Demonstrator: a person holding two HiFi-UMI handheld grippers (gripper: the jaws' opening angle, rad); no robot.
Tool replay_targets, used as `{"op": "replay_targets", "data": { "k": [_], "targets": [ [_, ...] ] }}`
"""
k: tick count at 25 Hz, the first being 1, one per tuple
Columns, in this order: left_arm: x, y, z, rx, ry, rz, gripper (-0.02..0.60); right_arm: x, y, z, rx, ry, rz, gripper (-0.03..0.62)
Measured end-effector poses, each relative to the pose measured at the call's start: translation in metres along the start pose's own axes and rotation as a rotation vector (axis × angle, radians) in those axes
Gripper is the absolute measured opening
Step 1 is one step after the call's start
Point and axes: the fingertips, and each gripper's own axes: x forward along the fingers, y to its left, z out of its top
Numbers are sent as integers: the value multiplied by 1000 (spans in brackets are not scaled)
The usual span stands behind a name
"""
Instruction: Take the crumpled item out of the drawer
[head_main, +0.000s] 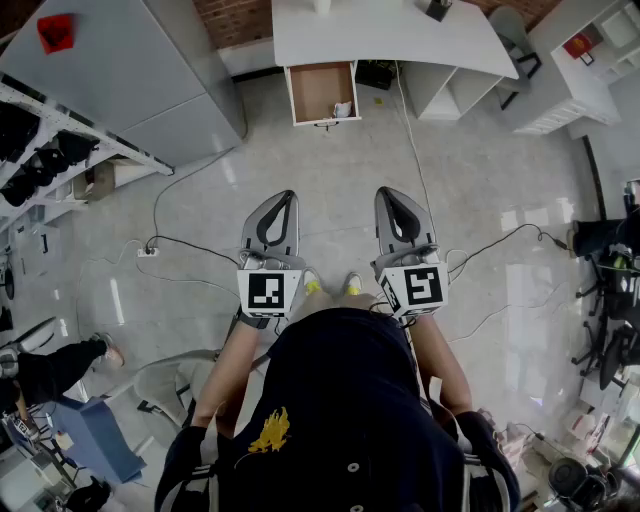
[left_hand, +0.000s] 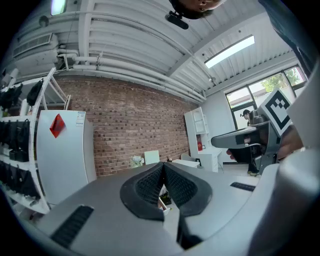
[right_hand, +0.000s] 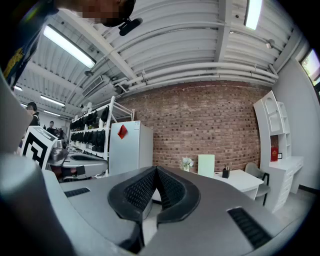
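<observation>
At my far left stands a white rack of black gear, and beside it a tall grey metal cabinet bearing a red sign. My left gripper hangs in front of me over the pale tiled floor, its jaws pressed together with nothing between them. Its own view shows the black ribbed pads meeting at the tip. Well ahead, under the white desk, the wood-lined drawer stands pulled open. The small white crumpled item lies in its front right corner, well apart from both grippers. My right gripper, level with the left and near it, is likewise closed on nothing. White shelf units stand at the far right.
</observation>
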Motion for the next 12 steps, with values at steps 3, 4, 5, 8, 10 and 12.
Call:
{"op": "replay_targets", "data": {
  "k": [3,4,5,8,10,12],
  "targets": [
    [7,-9,2,-3,11,19,17,-5,-14,1,2,-8,-4,26],
    [8,-11,6,-12,9,36,17,-7,-17,1,1,-9,-4,26],
    [8,-12,9,-20,7,52,17,-9,-20,1,-1,-9,-2,26],
    [9,-18,11,20,24,47,17,-13,-30,2,2,-11,3,26],
    [11,-23,13,40,30,45,18,-14,-38,2,6,-13,7,26],
    [12,-28,16,50,34,56,18,-16,-47,0,16,-14,14,26]
  ]
}}
